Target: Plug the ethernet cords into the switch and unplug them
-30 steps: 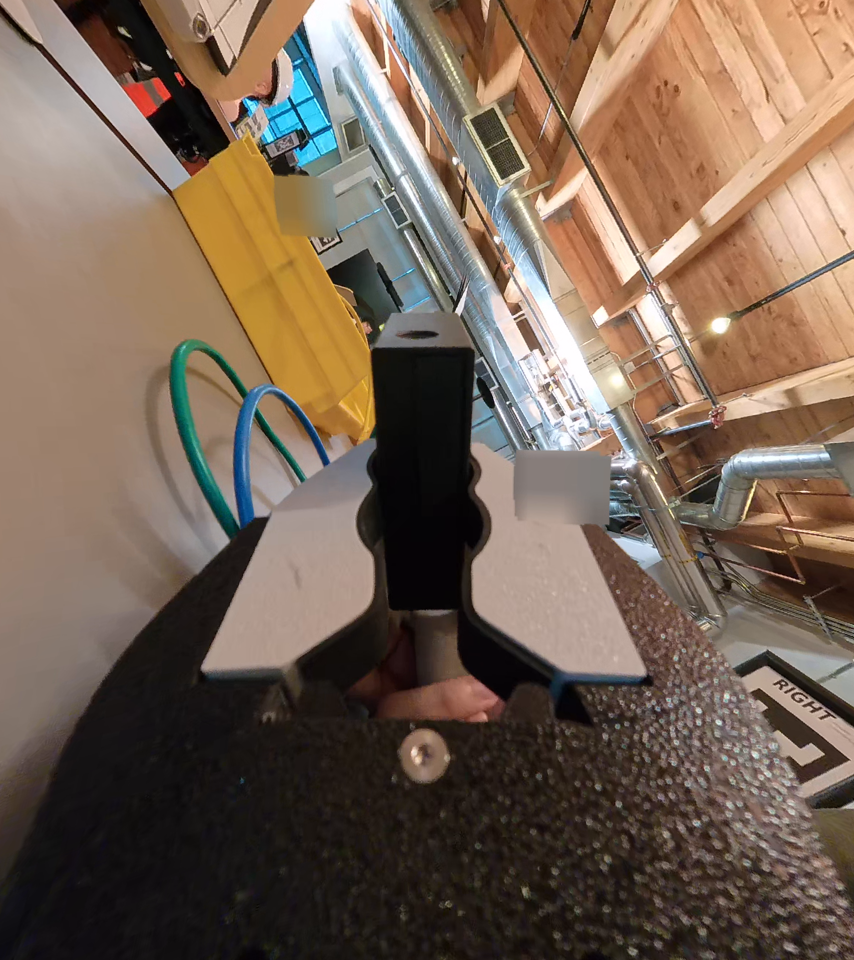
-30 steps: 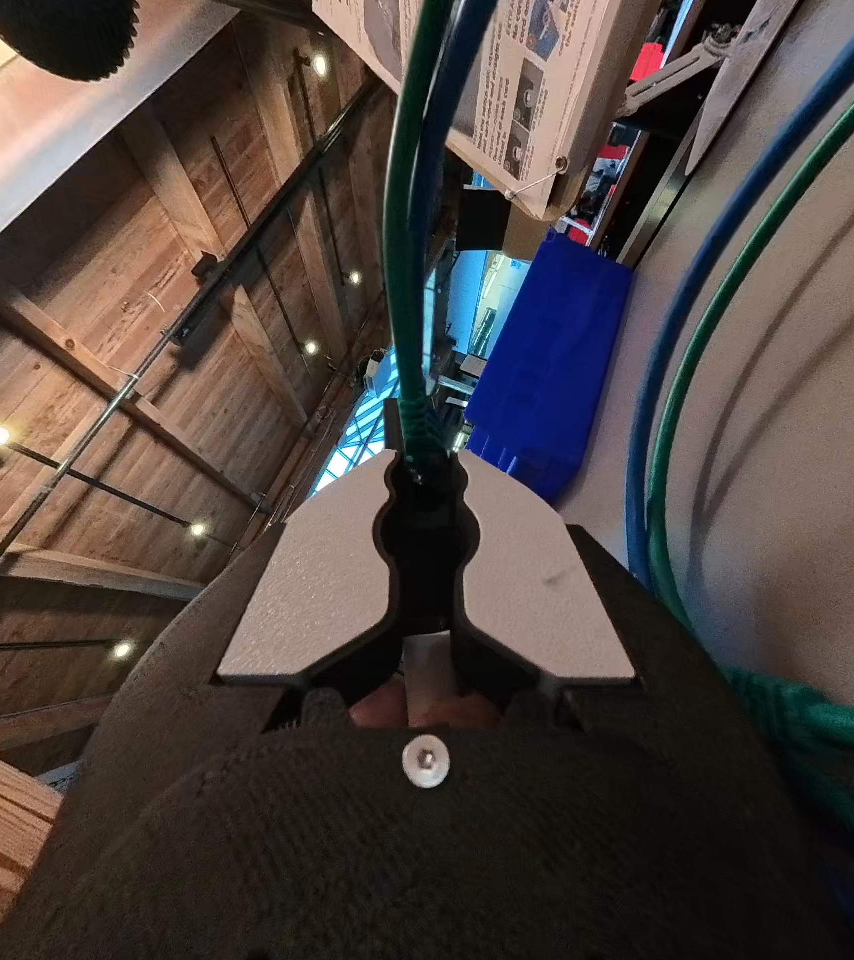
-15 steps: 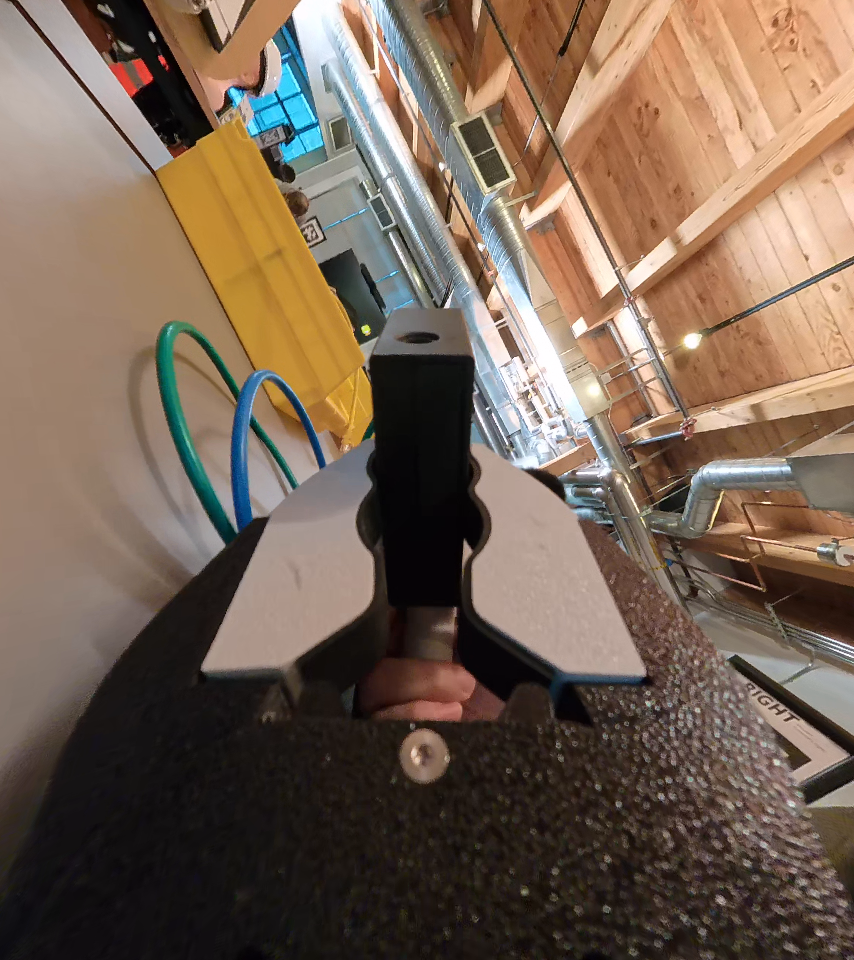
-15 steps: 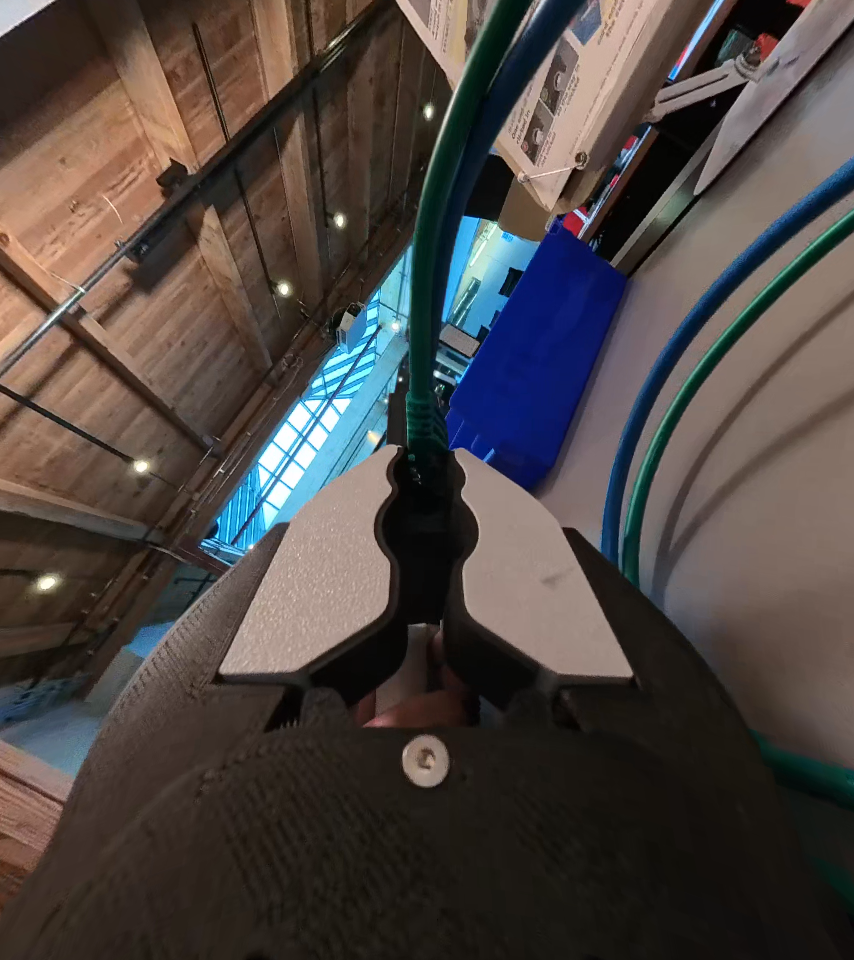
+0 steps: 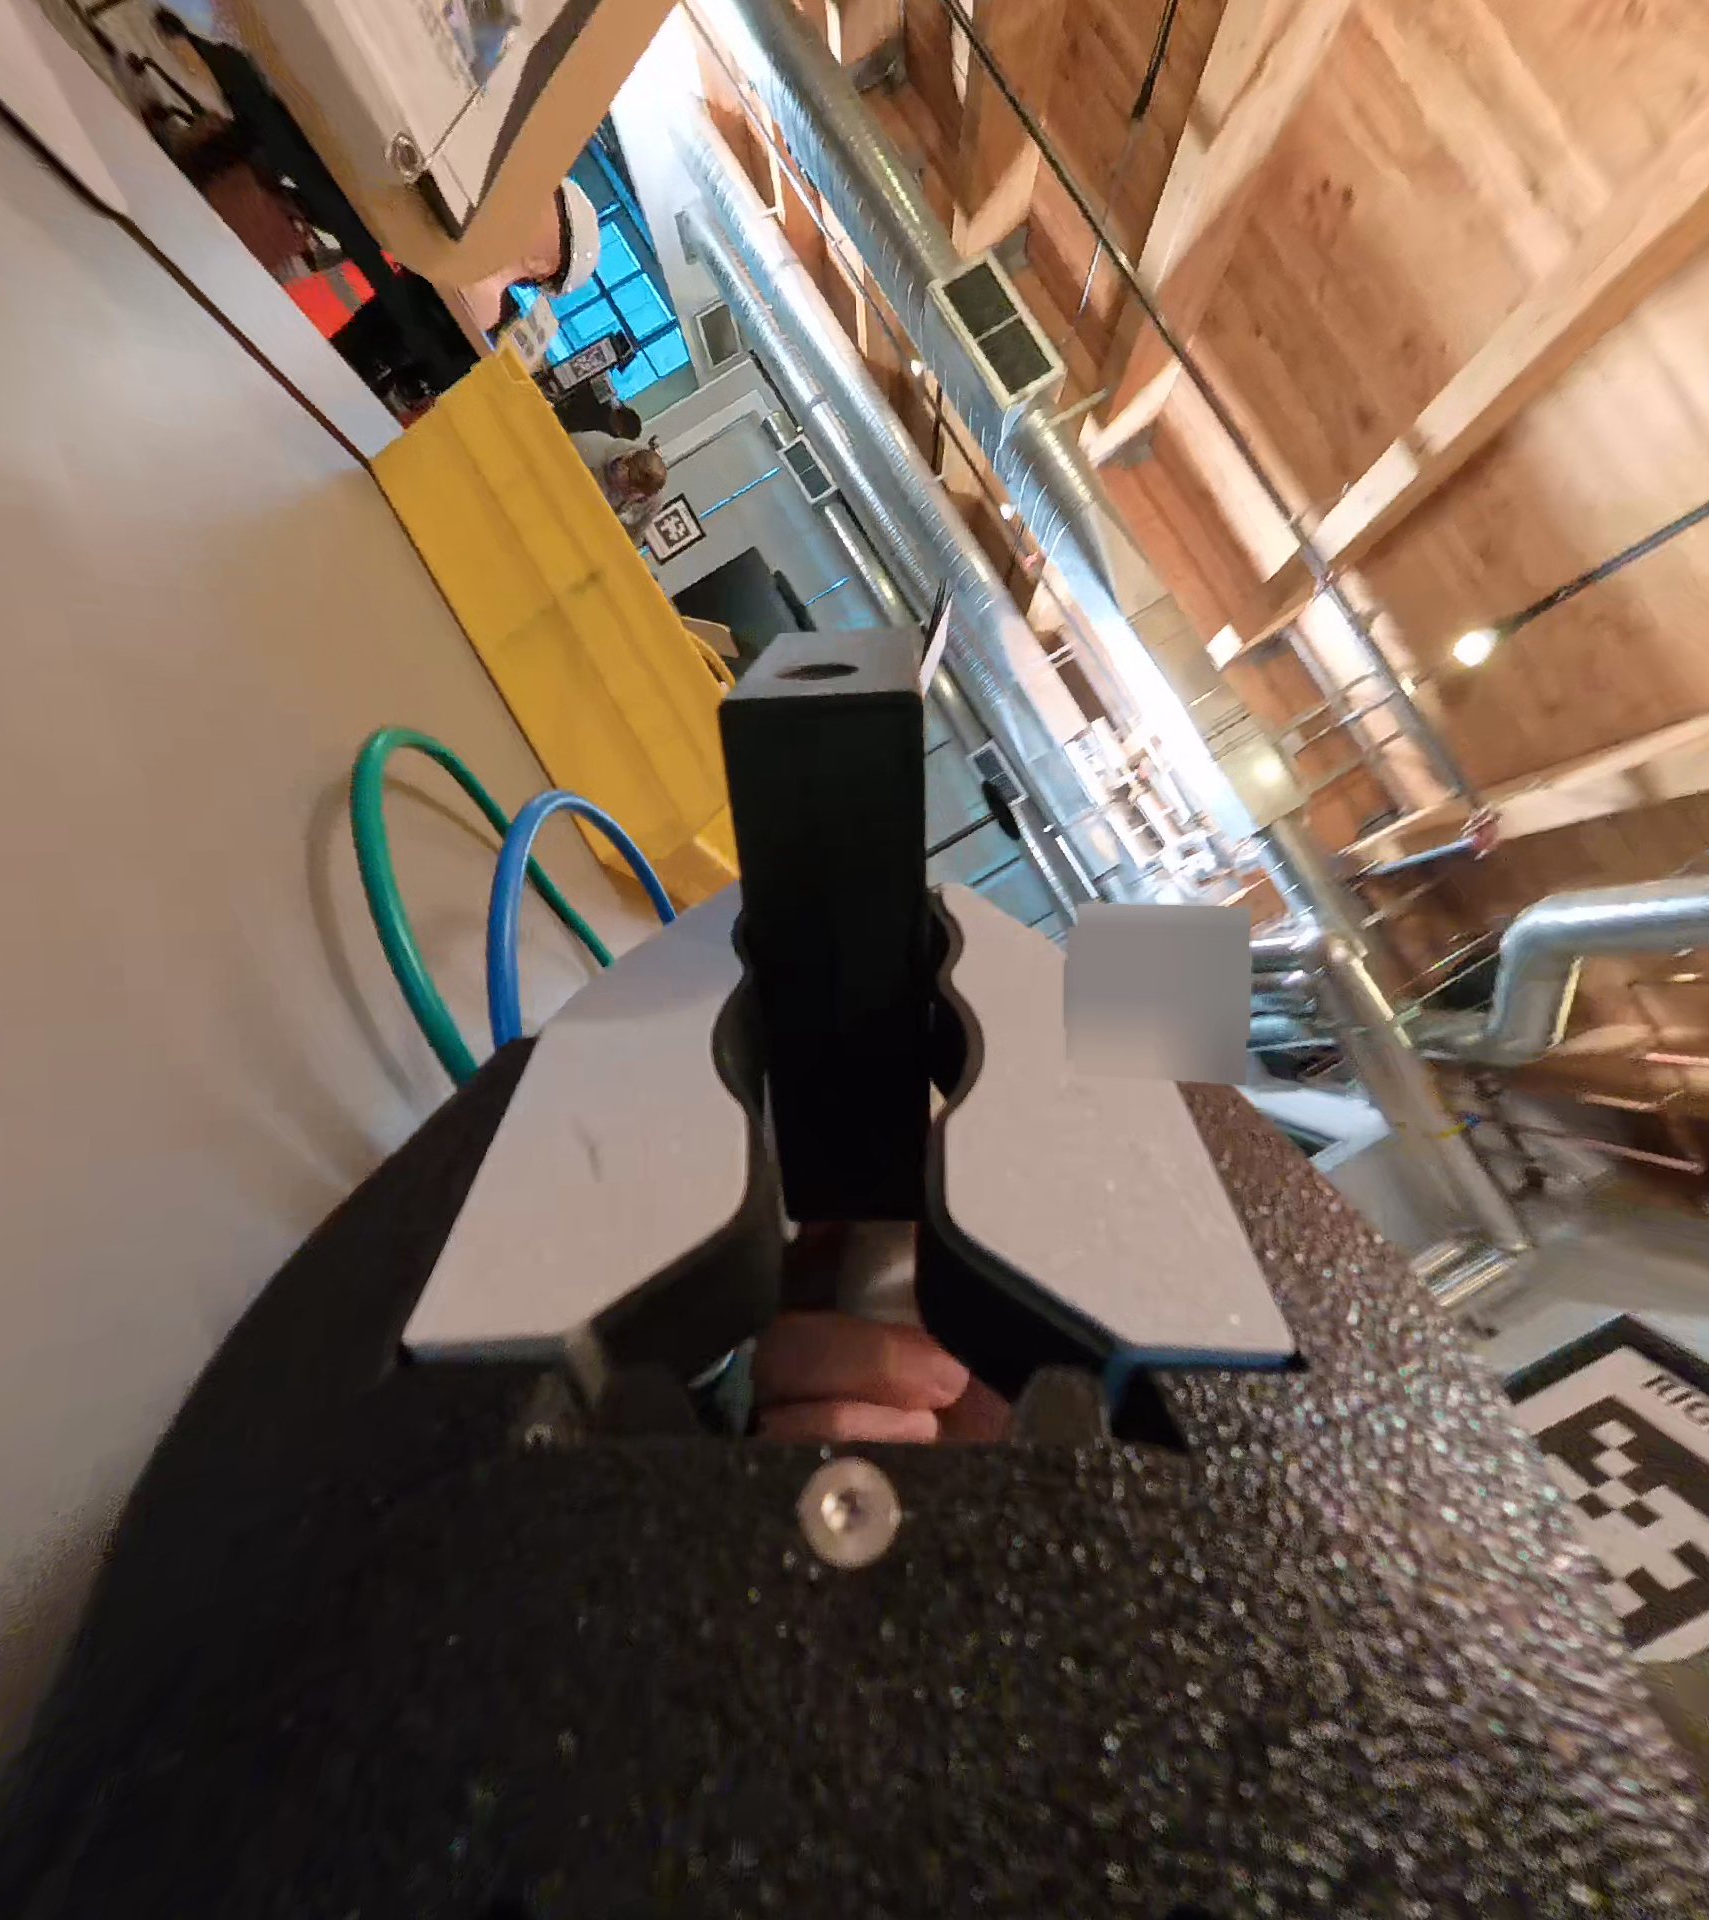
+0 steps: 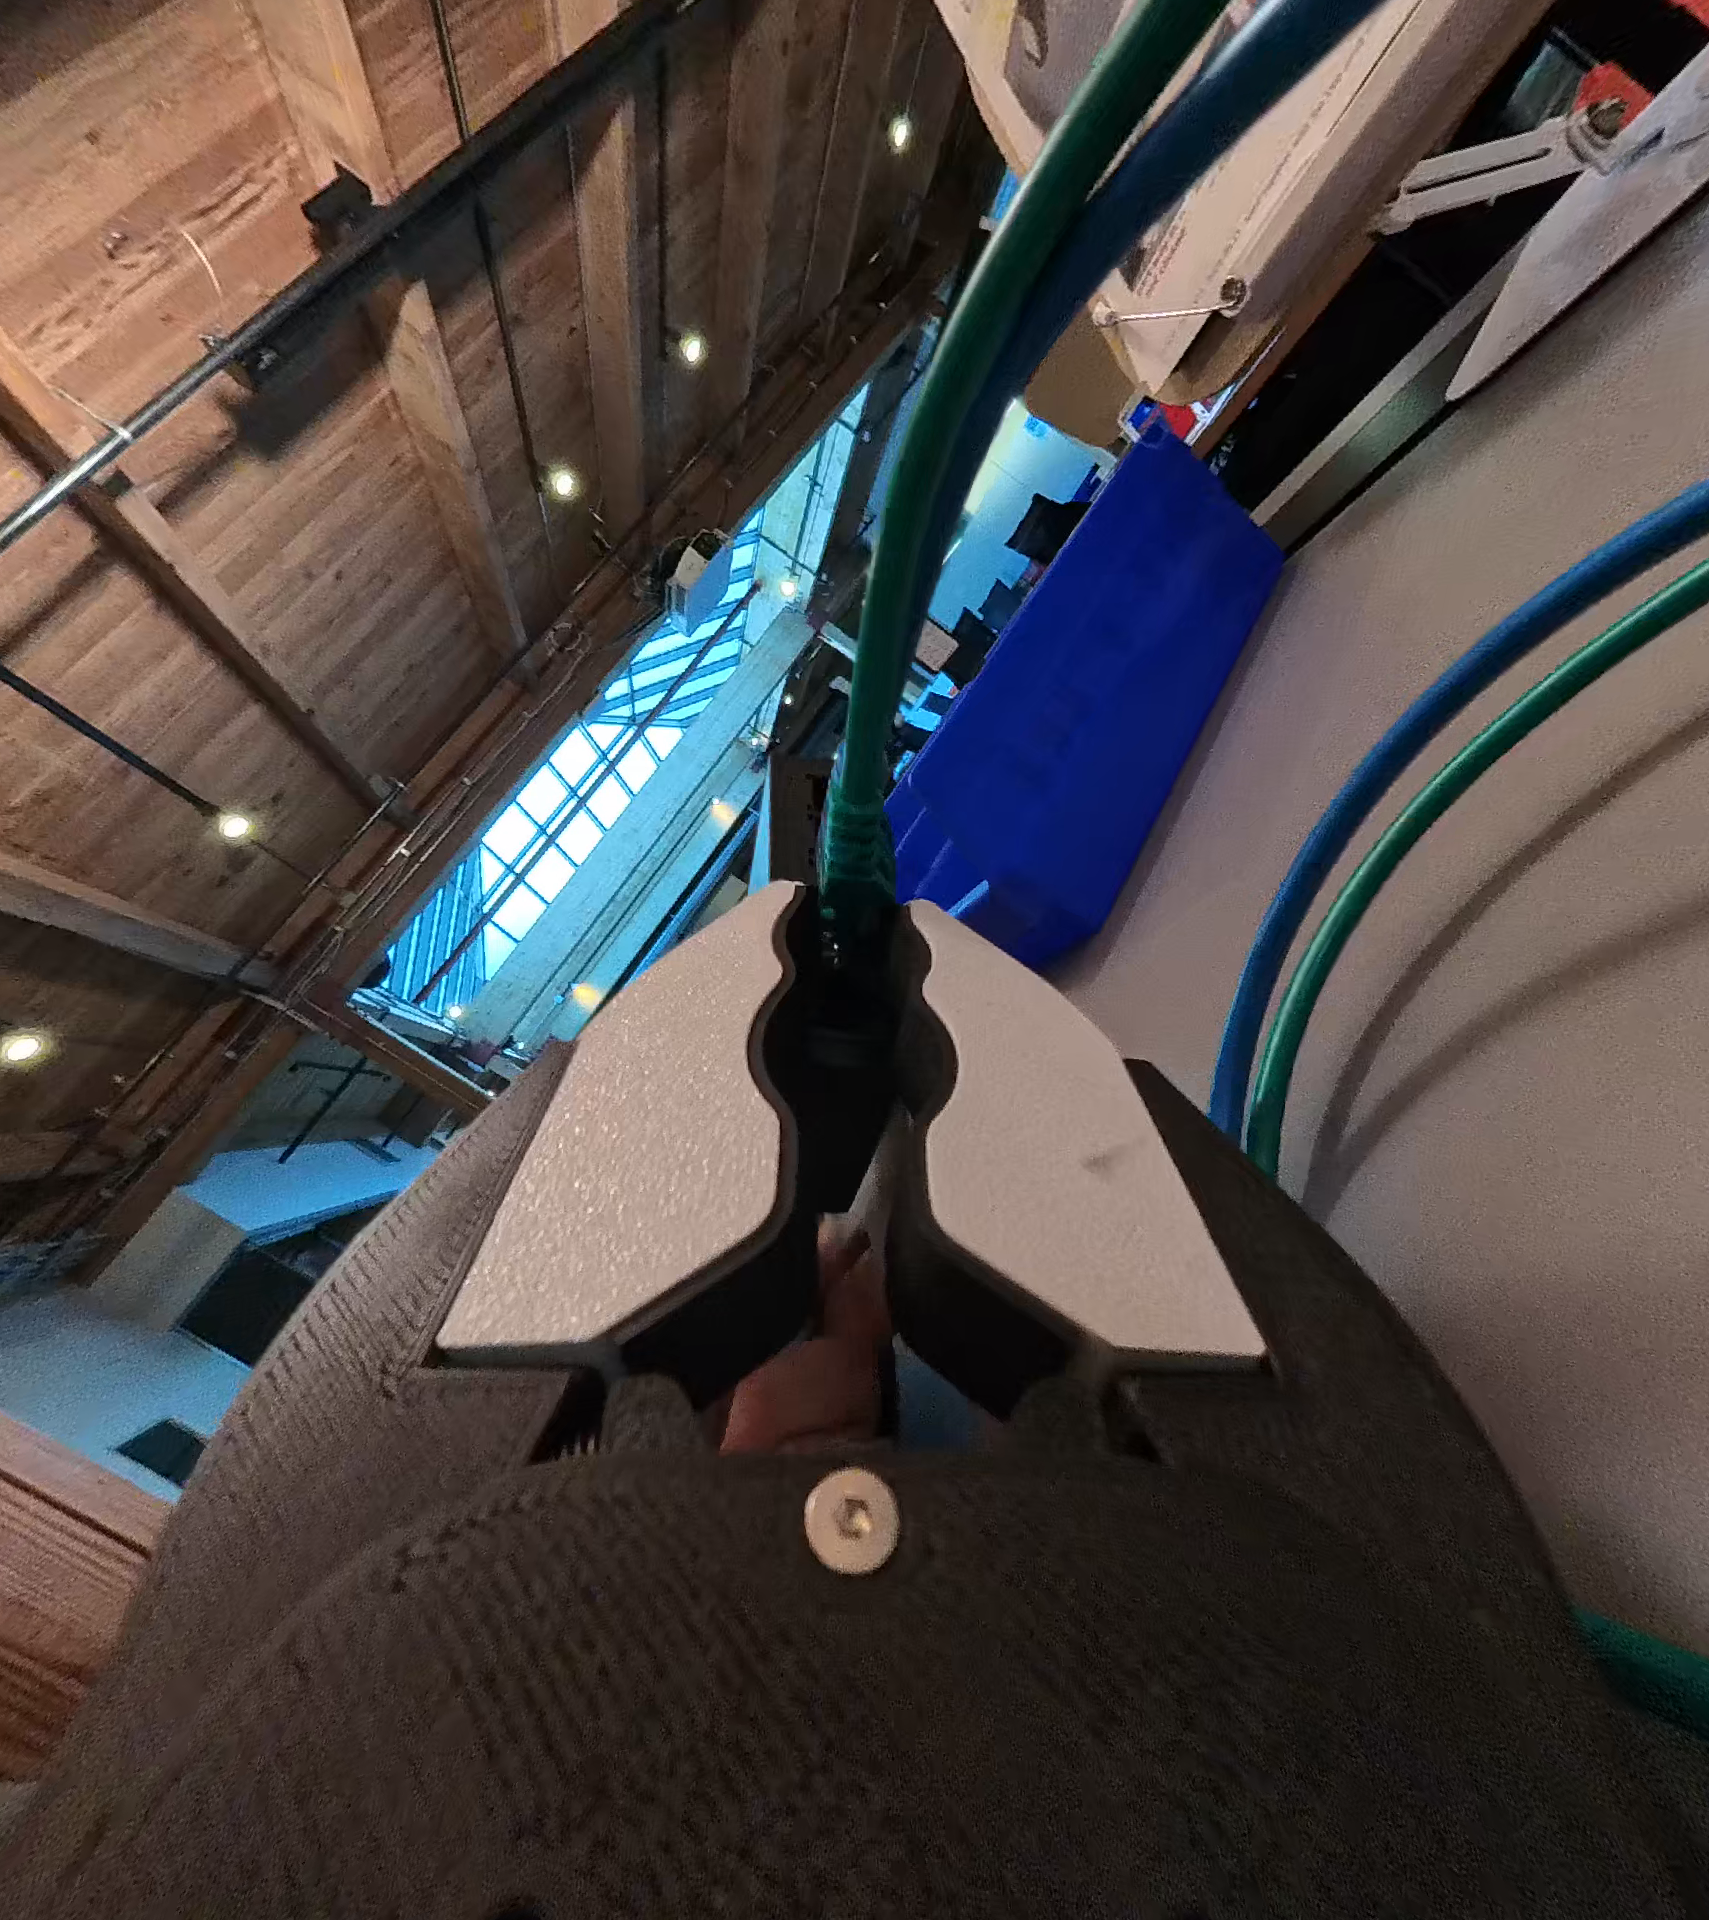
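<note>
Here the left gripper [image 5: 834, 997] has its fingers [image 5: 611, 1164] clamped on a black rectangular block, the switch [image 5: 829, 914], which stands up out of them with a round hole in its top end. To its left, a green ethernet cord [image 5: 382, 883] and a blue ethernet cord [image 5: 517, 883] arch in loops against the pale worktop [image 5: 102, 831], with a yellow bin [image 5: 538, 644] beyond them. The right gripper [image 6: 845, 1029] is closed on the dark plug end of the green cord [image 6: 891, 582], whose ribbed green boot [image 6: 855, 842] sticks out just past the fingertips; the cord curves up and away, with the blue cord [image 6: 1120, 229] running close beside it. Both cords sweep back round over the worktop [image 6: 1608, 1039] on the right, blue outside green, and a blue bin [image 6: 1078, 707] sits past the fingers. Wooden ceiling beams [image 6: 206, 416] and silver ducting [image 5: 933, 468] fill the rest.
</note>
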{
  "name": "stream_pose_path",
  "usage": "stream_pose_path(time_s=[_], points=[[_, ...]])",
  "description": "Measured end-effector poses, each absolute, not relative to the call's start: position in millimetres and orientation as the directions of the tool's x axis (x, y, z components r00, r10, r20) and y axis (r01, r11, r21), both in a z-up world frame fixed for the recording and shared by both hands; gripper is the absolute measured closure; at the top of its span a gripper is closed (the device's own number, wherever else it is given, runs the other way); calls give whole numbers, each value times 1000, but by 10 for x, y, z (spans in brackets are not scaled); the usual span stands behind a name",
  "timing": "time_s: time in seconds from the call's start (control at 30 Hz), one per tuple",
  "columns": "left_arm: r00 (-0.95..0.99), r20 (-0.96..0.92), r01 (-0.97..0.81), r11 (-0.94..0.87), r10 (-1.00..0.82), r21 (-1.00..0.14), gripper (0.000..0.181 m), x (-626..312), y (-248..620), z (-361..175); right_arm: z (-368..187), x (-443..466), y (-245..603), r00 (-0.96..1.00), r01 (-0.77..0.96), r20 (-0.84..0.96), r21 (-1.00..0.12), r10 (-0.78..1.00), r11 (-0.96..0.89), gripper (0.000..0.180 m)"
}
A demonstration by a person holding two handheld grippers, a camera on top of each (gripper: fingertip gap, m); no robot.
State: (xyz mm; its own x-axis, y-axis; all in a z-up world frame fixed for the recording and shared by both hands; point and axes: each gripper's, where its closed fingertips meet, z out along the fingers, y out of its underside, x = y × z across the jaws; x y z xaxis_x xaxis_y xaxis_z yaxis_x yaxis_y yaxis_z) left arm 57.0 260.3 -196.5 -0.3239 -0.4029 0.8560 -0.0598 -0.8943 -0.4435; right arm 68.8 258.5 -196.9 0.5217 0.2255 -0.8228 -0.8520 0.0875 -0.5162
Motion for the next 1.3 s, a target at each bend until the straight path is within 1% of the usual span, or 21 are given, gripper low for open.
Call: stream_pose_path(time_s=[0.07,0.13,0.2,0.23,0.33,0.37,0.43,0.5,0.53,0.57,0.67,0.7,0.83,0.87,0.97,1.07,1.1,1.17,1.23,1.27,1.3], points=[[-337,864,-66,-906,-374,-418,154,564,2608,-1963,-1963,680,2589,542,-839,-811,-539,221,79,165],[-356,897,-84,-947,-263,-311,154,566,2616,-1981,-1980,683,2595,570,-820,-797,-568,200,72,165],[-367,902,-83,-958,-227,-275,153,566,2613,-1993,-1988,683,2590,593,-803,-784,-592,185,63,165],[-365,896,-75,-951,-254,-300,154,566,2609,-1987,-1983,684,2585,588,-806,-786,-588,192,64,165],[-340,803,-29,-848,-489,-529,153,557,2597,-1932,-1944,673,2567,517,-853,-817,-516,256,74,165],[-340,786,-22,-831,-516,-555,153,548,2595,-1904,-1922,665,2563,500,-863,-822,-500,273,76,165],[-366,818,-18,-875,-445,-484,153,535,2614,-1877,-1886,651,2577,544,-835,-798,-544,260,77,165],[-384,870,-29,-938,-309,-346,154,536,2643,-1903,-1905,652,2601,555,-828,-795,-557,243,68,165],[-383,883,-27,-952,-271,-304,154,536,2655,-1925,-1928,653,2607,560,-825,-796,-561,230,69,165],[-380,884,-20,-953,-273,-303,154,536,2657,-1943,-1947,654,2604,563,-823,-795,-564,225,64,165],[-342,830,11,-885,-441,-465,153,534,2638,-1920,-1945,652,2580,533,-842,-808,-535,252,65,166],[-345,825,15,-881,-448,-472,153,528,2636,-1900,-1922,645,2578,542,-836,-800,-545,258,65,165],[-394,900,-20,-978,-184,-209,154,526,2654,-1930,-1930,647,2590,622,-777,-755,-628,210,43,165],[-394,904,-22,-982,-166,-190,155,530,2652,-1944,-1939,651,2587,621,-777,-755,-628,210,39,165],[-375,895,2,-965,-243,-261,154,522,2671,-1933,-1948,637,2592,611,-784,-762,-620,217,29,165],[-428,839,23,-933,-335,-360,154,494,2665,-1838,-1842,607,2596,626,-767,-738,-640,251,30,165],[-446,829,15,-928,-339,-371,154,485,2659,-1813,-1818,598,2589,640,-755,-724,-655,256,32,165],[-473,826,-7,-936,-307,-352,154,486,2639,-1789,-1785,596,2571,648,-745,-713,-666,266,30,165],[-498,851,-59,-973,-167,-225,149,515,2652,-1798,-1834,601,2563,659,-734,-708,-679,255,15,165],[-515,852,-103,-980,-92,-168,139,531,2639,-1803,-1871,580,2567,656,-735,-711,-678,253,4,164],[-498,864,-126,-979,-79,-162,145,558,2622,-1856,-1915,572,2572,656,-737,-716,-676,239,3,165]])
